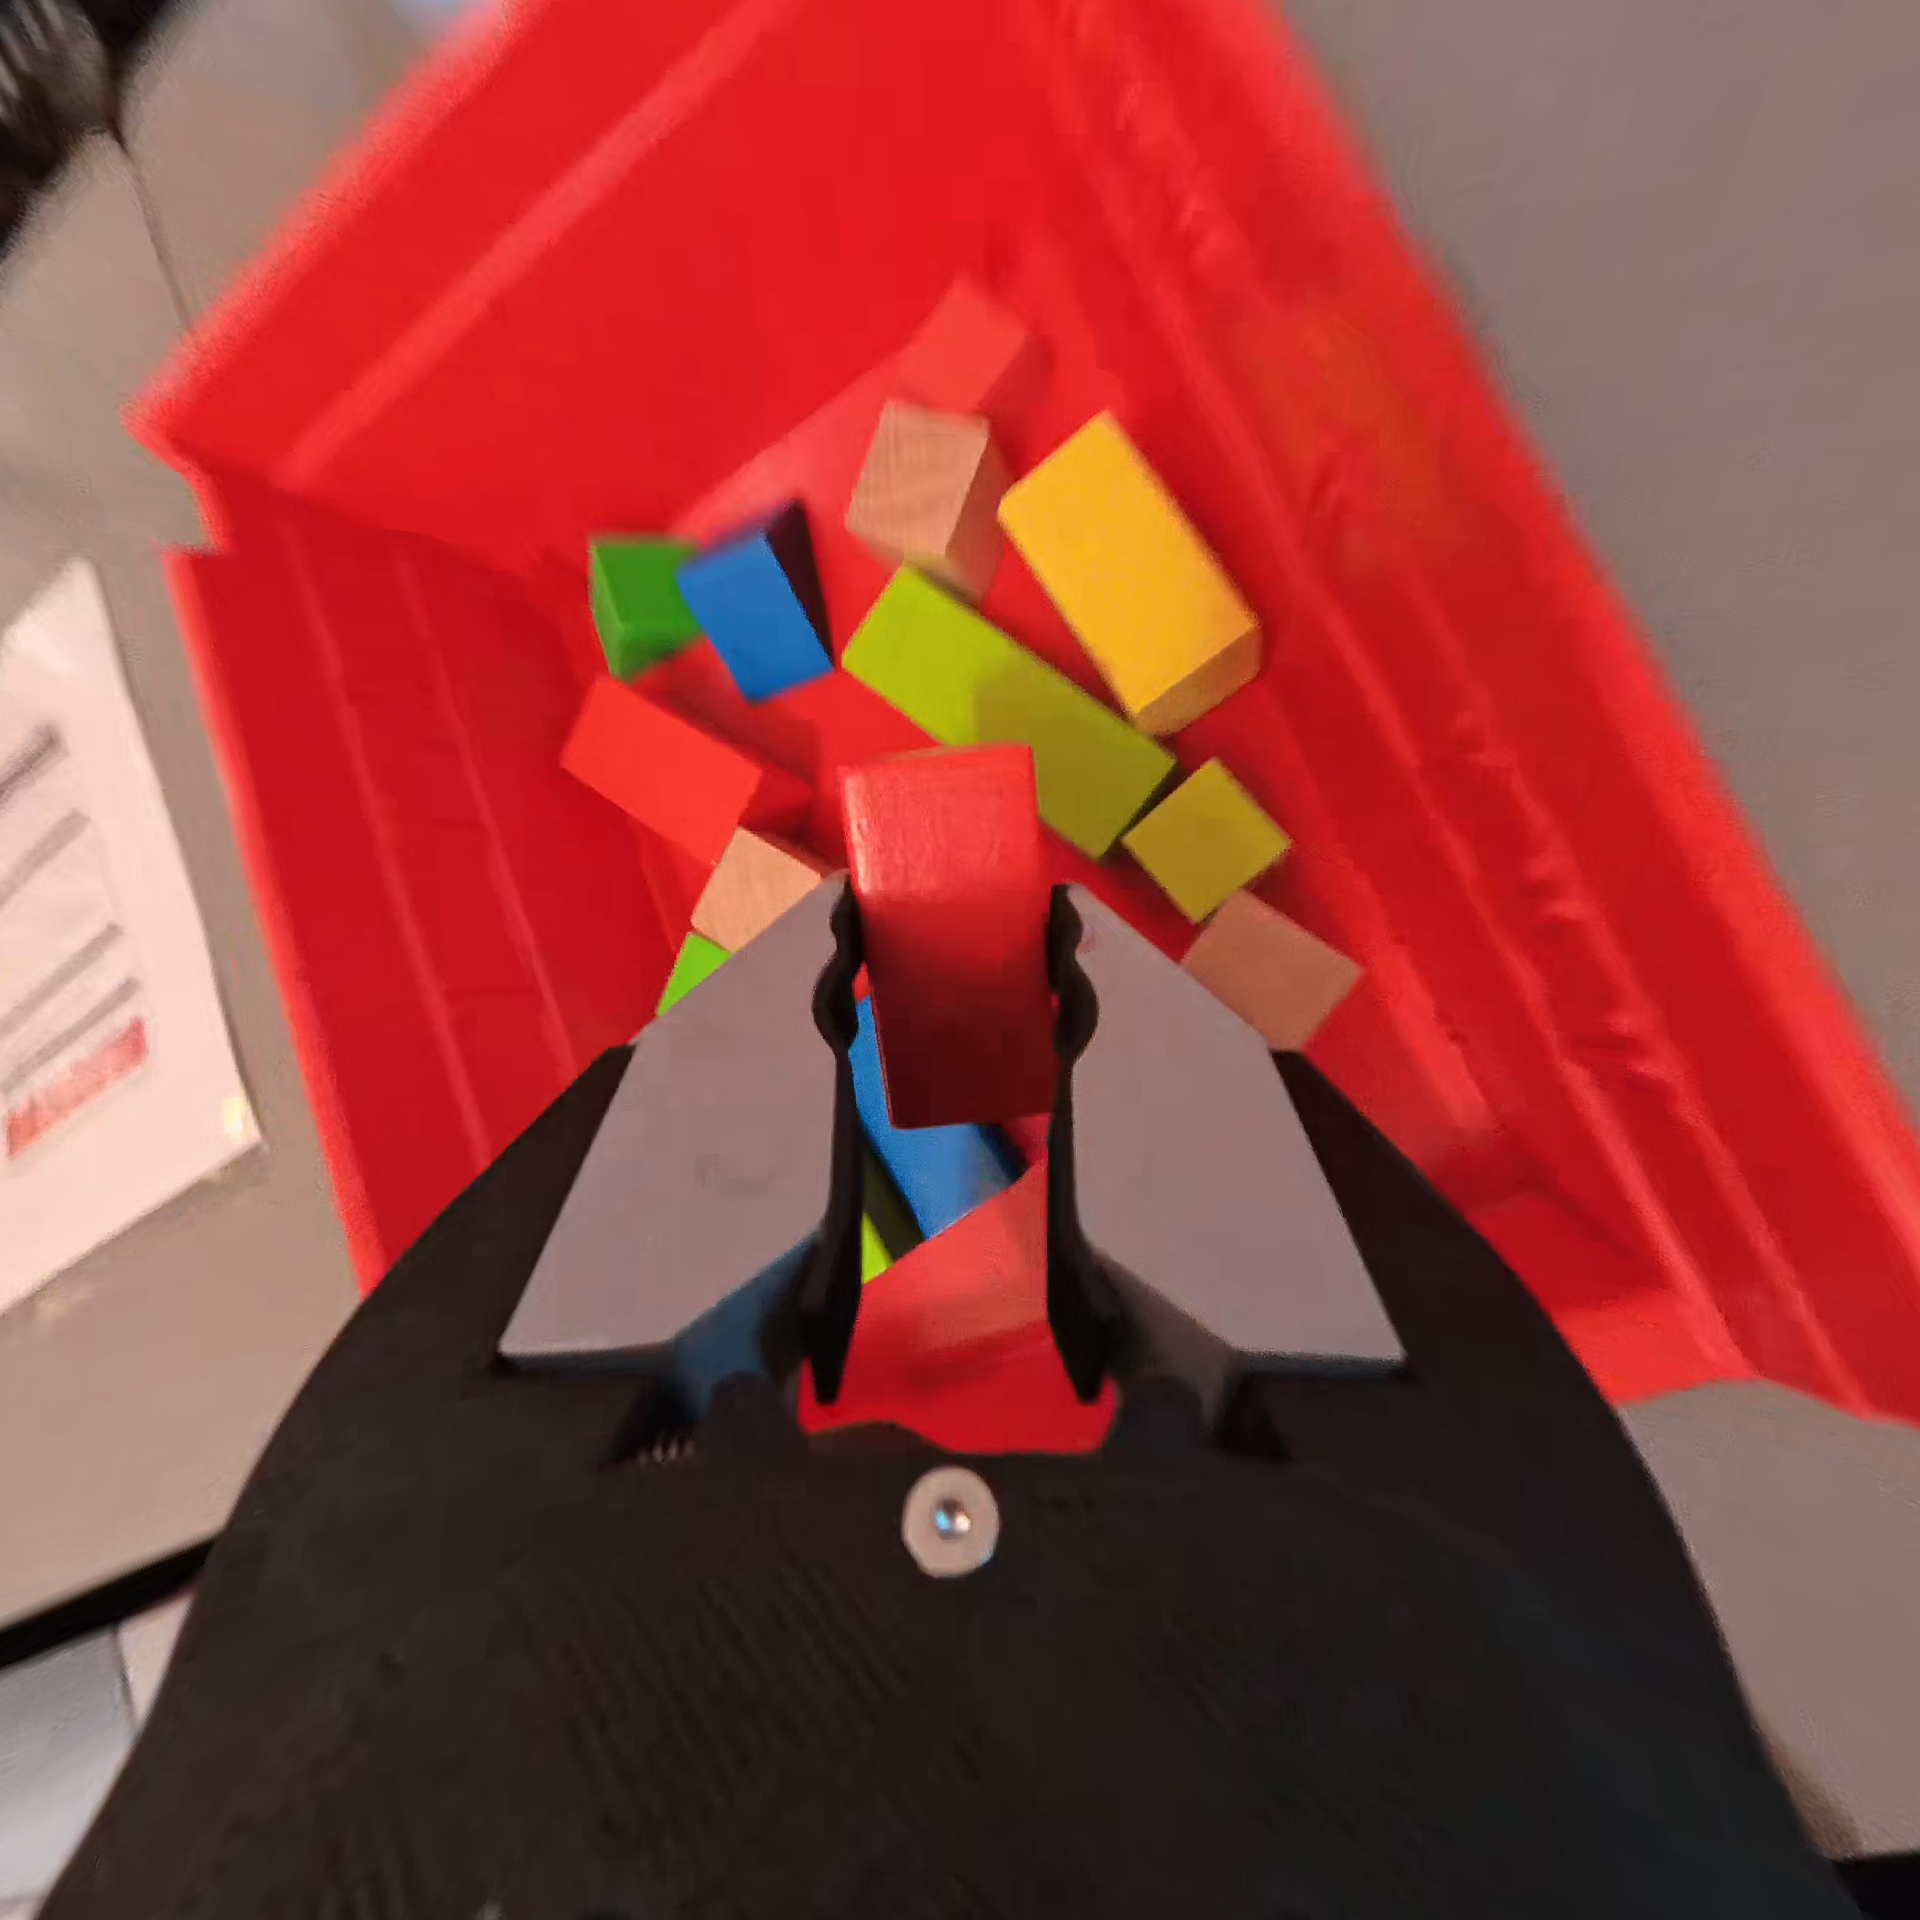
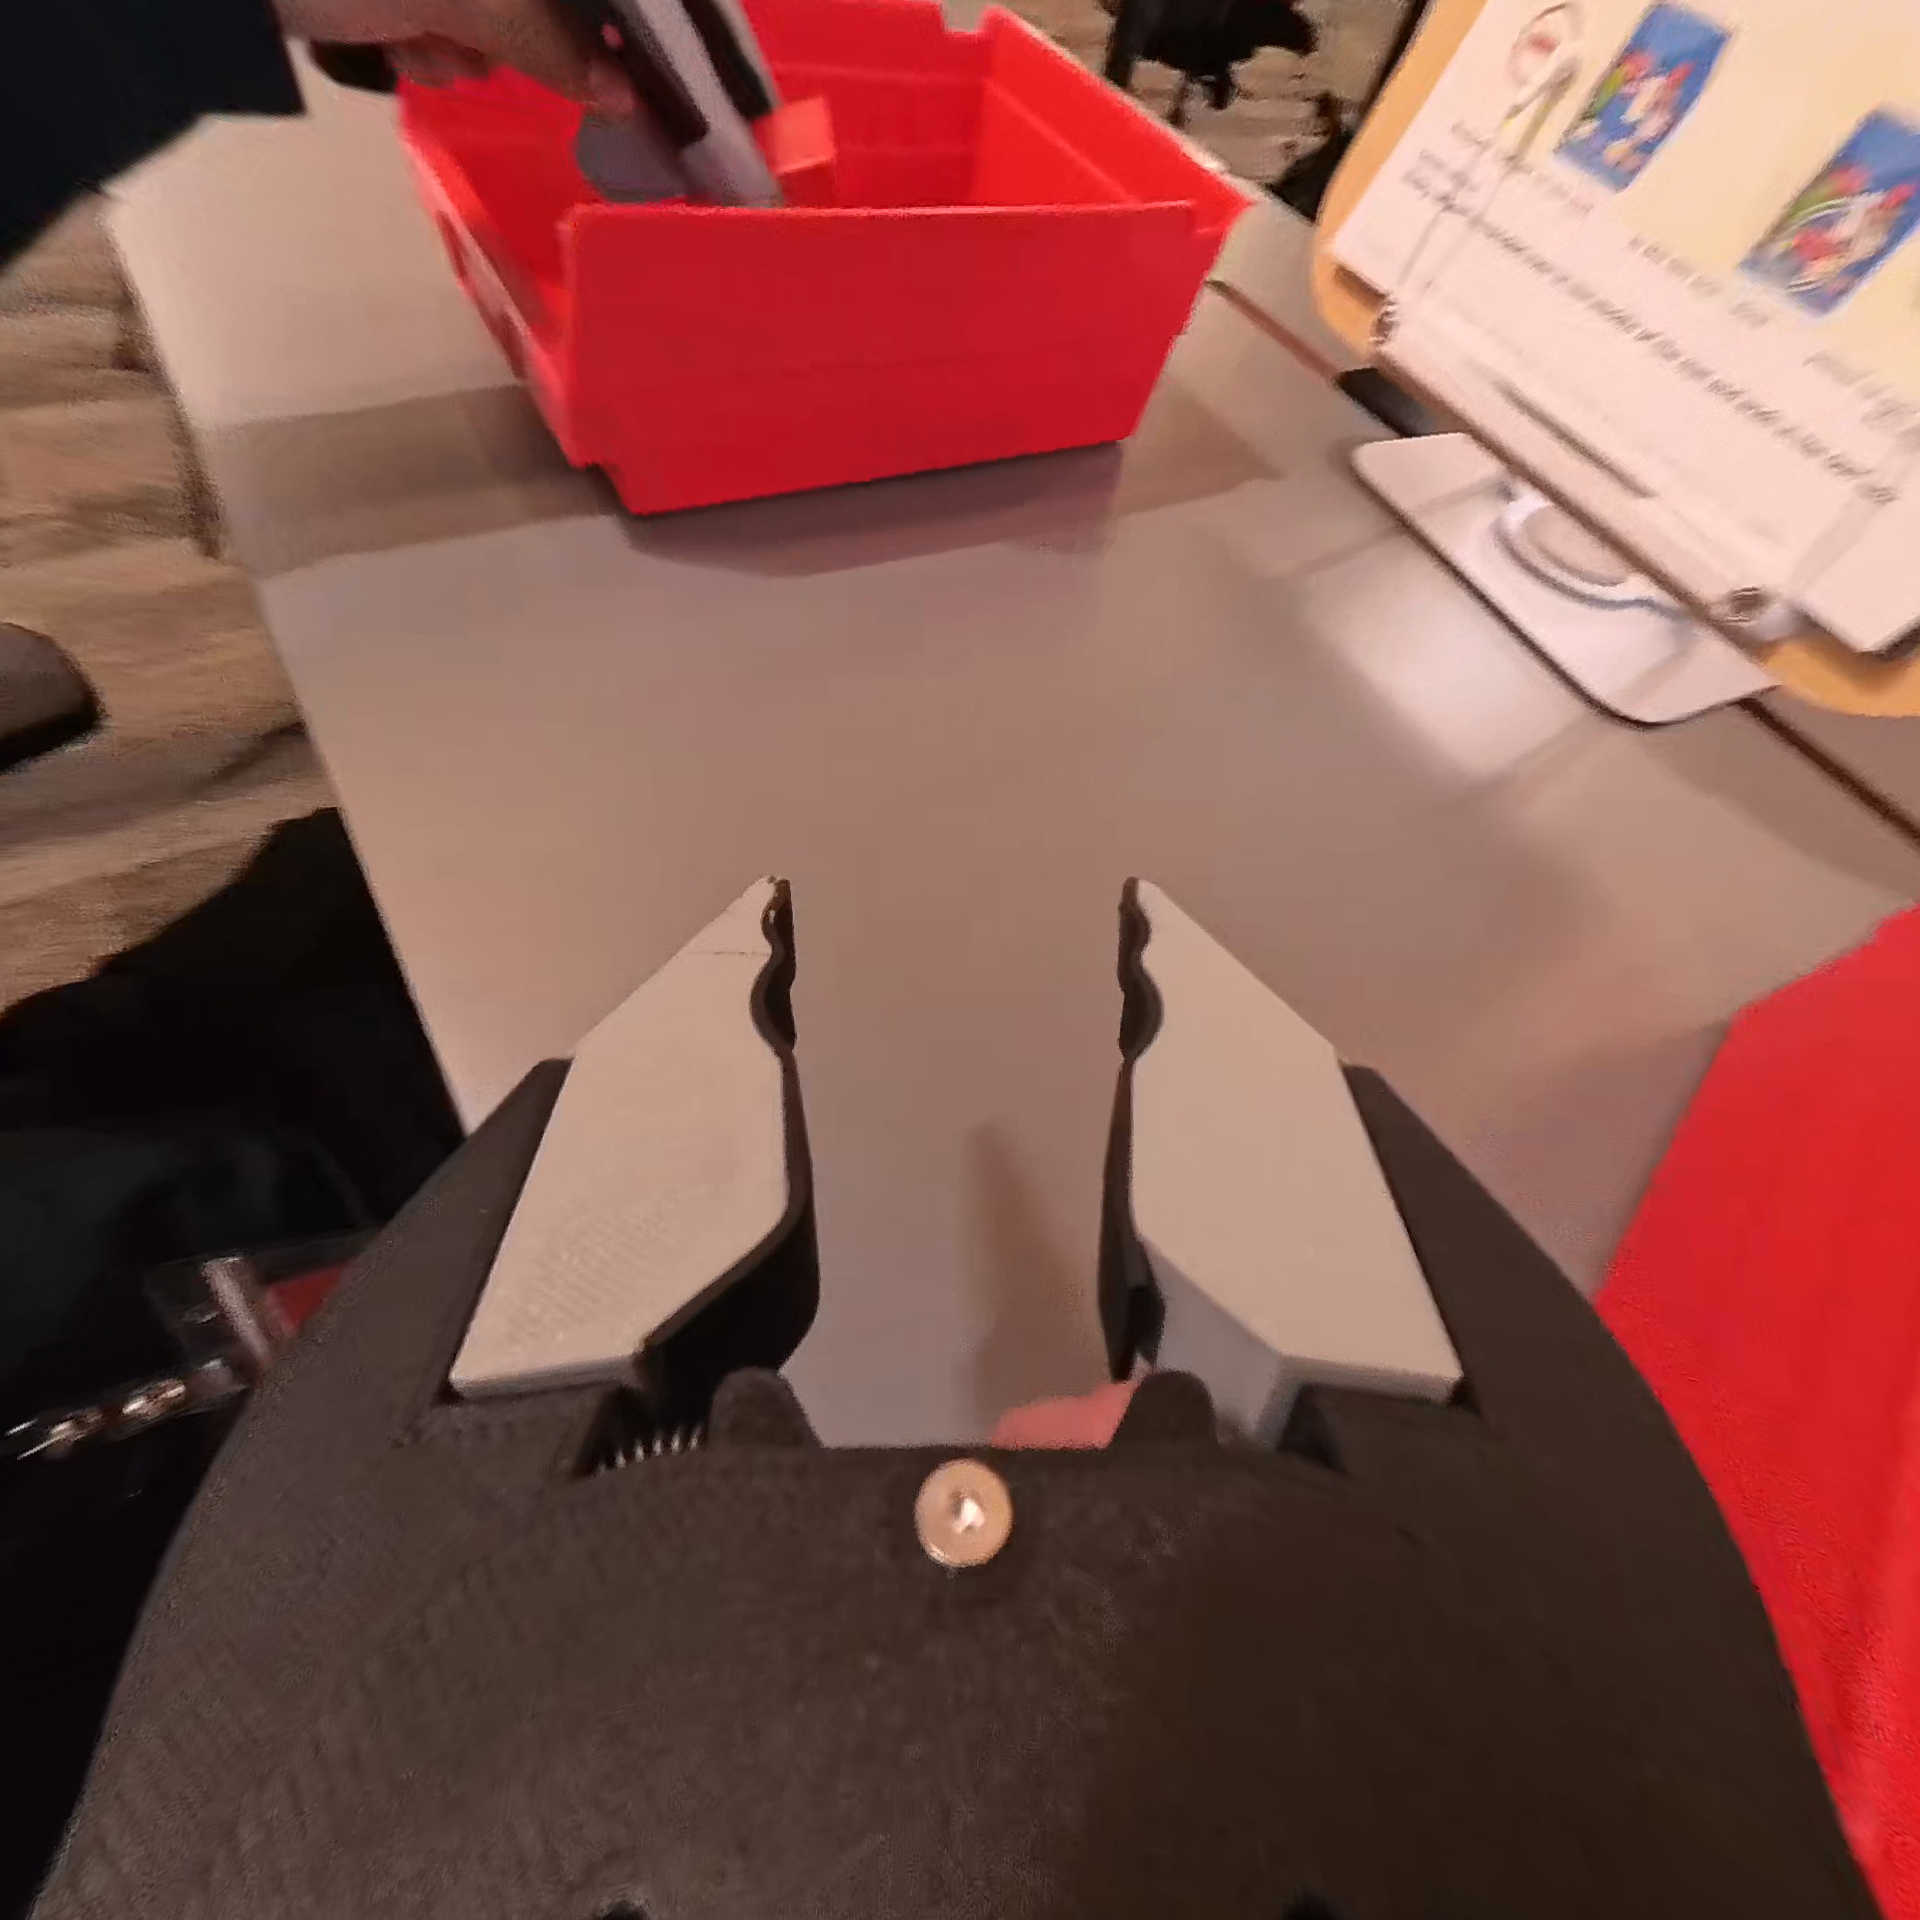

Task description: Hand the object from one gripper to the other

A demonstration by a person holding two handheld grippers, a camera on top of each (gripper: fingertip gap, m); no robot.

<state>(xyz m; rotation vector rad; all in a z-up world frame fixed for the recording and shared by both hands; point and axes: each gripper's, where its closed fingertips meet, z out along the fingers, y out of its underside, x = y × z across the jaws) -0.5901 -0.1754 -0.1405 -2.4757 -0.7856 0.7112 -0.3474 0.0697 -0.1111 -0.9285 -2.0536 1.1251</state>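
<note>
My left gripper is shut on a red wooden block; both pads press its sides and it stands up past the fingertips, over the red bin. Several coloured blocks lie in the bin, among them a yellow block, a long light-green block and a blue block. In the right wrist view the left gripper shows far off inside the bin, with the red block at its tip. My right gripper is open and empty above the grey table.
A printed sheet lies left of the bin. A board with pictures leans at the table's right, above a white flat device. A red cloth lies at the near right. A person's hand and dark sleeve show at the top left. The grippers' ends are close to 35 cm from one another.
</note>
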